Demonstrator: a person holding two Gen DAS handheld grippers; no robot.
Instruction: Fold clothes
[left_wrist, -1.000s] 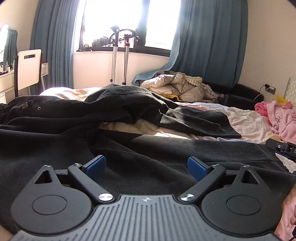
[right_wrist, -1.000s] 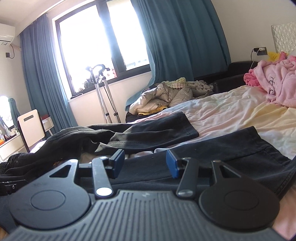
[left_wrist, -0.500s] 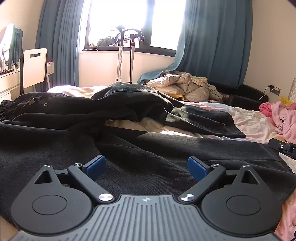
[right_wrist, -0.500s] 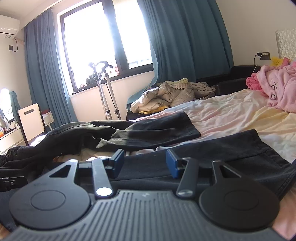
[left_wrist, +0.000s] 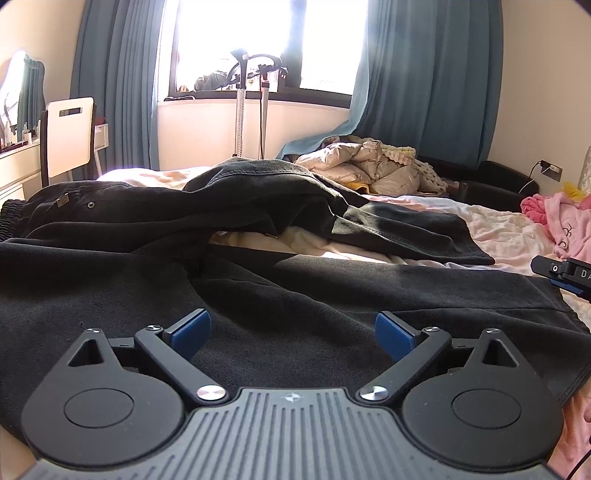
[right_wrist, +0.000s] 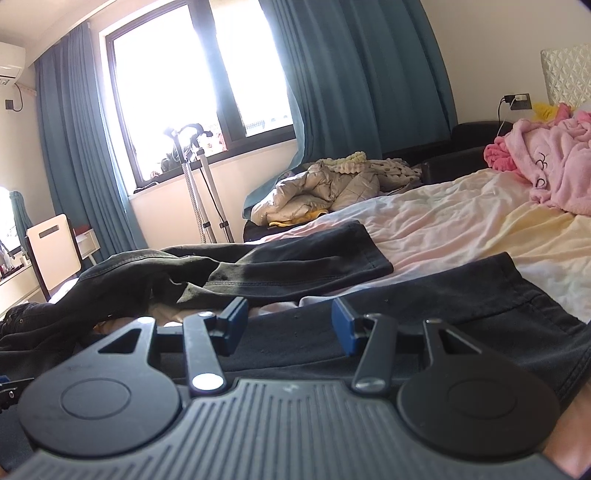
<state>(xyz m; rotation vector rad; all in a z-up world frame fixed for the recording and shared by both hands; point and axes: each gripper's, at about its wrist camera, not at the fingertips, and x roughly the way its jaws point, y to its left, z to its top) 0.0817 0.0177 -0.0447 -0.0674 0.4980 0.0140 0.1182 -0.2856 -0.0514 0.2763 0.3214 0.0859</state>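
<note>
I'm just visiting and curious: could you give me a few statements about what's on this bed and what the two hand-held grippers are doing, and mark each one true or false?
1. Dark trousers lie spread on the bed. True.
2. The left hand-held gripper is clamped on the trousers. False: its blue pads stand wide apart with nothing pinched.
3. A pink garment lies farther up the bed. True.
4. The curtains are red. False: they are blue.
5. The right hand-held gripper holds the pink garment. False: its jaws are apart and empty, over the trousers.
</note>
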